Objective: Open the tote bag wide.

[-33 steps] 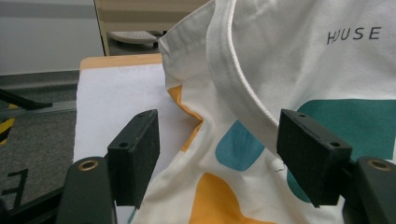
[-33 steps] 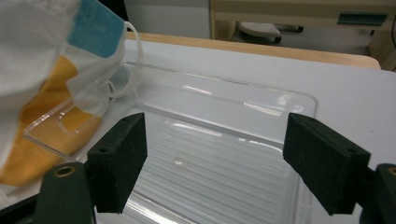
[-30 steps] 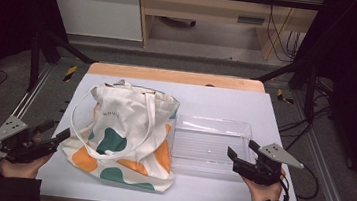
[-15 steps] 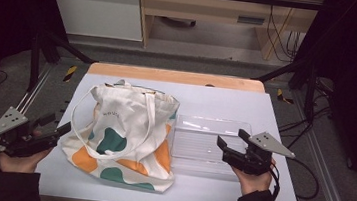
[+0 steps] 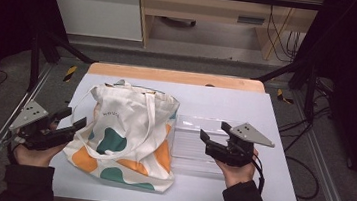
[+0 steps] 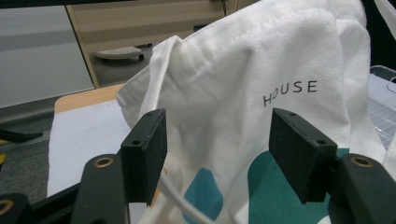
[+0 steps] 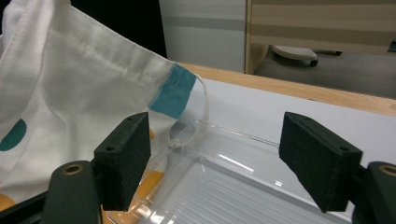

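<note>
Soft, floppy tote bag (image 5: 127, 135) lies mid-table w/ clear tray (image 5: 197, 145) touching its right; both grippers, left (image 5: 71, 119) & right (image 5: 207, 141), wide open, empty; grab hem/strap, prob. light.

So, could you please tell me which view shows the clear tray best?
The high view: the whole tray lies beside the bag. The right gripper view shows its near corner and ribbed floor; the left gripper view shows a sliver.

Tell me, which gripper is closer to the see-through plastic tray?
Right. The right gripper hovers over the clear tray's near edge, jaws open. The left gripper is beyond the tote bag, at its far side.
</note>
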A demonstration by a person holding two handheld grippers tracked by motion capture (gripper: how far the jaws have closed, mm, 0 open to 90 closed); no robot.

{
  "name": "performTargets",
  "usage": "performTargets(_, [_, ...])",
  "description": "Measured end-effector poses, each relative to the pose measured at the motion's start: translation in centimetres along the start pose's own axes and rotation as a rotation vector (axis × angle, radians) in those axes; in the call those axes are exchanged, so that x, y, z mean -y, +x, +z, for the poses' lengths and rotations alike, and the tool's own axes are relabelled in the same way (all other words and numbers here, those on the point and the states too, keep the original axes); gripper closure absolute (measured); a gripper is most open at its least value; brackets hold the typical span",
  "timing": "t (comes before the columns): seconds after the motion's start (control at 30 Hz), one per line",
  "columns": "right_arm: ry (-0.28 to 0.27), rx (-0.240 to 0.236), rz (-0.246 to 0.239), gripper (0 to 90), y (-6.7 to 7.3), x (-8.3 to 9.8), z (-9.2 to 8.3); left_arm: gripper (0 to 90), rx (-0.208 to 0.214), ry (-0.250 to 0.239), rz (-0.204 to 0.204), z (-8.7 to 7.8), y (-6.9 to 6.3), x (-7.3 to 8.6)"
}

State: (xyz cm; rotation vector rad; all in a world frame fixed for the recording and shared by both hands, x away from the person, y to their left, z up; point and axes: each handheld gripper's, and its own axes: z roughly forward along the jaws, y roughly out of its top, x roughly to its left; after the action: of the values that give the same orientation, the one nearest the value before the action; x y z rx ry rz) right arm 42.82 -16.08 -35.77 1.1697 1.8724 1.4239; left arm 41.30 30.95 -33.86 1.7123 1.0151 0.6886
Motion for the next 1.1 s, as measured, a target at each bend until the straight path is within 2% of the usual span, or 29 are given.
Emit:
performTargets(0.2, [-0.004,-0.034,-0.016,26.0,1.4,-0.8,1.1,39.3,0.006,0.019,0.012,1.3,-0.9,-0.5])
performTargets(0.4, [-0.003,-0.106,-0.024,28.1,3.2,-1.7,2.5,40.2,0.004,0.039,0.010,2.5,-1.3,-0.4])
performTargets(0.47, [0.001,-0.117,-0.028,29.0,3.6,-1.8,2.9,40.4,0.008,0.047,0.006,2.9,-1.4,-0.2])
performTargets(0.57, [0.004,-0.131,-0.032,29.6,4.0,-1.7,3.2,41.1,0.011,0.073,0.021,3.3,-1.7,0.2])
performTargets(0.7, [0.024,-0.139,-0.058,31.3,4.4,-1.4,3.6,44.4,0.025,0.098,0.016,4.0,-1.8,0.7])
performTargets(0.77, [0.021,-0.145,-0.051,31.8,4.4,-1.4,3.6,47.1,0.026,0.114,0.019,4.4,-1.9,1.0])
performTargets(0.83, [0.020,-0.156,-0.051,32.9,4.6,-1.4,3.7,54.6,0.023,0.130,0.021,4.7,-2.0,1.2])
performTargets(0.87, [0.020,-0.156,-0.051,32.9,4.6,-1.4,3.7,54.6,0.022,0.134,0.020,4.9,-2.0,1.3])
performTargets(0.93, [0.023,-0.166,-0.058,33.5,4.8,-1.3,3.8,61.1,0.034,0.135,0.019,5.1,-2.1,1.3])
performTargets(1.07, [0.037,-0.183,-0.069,34.6,5.6,-1.3,4.2,73.5,0.026,0.137,0.035,5.2,-2.3,1.3])
performTargets(1.1, [0.040,-0.194,-0.076,34.6,5.9,-1.4,4.4,79.2,0.025,0.138,0.035,5.2,-2.3,1.4])
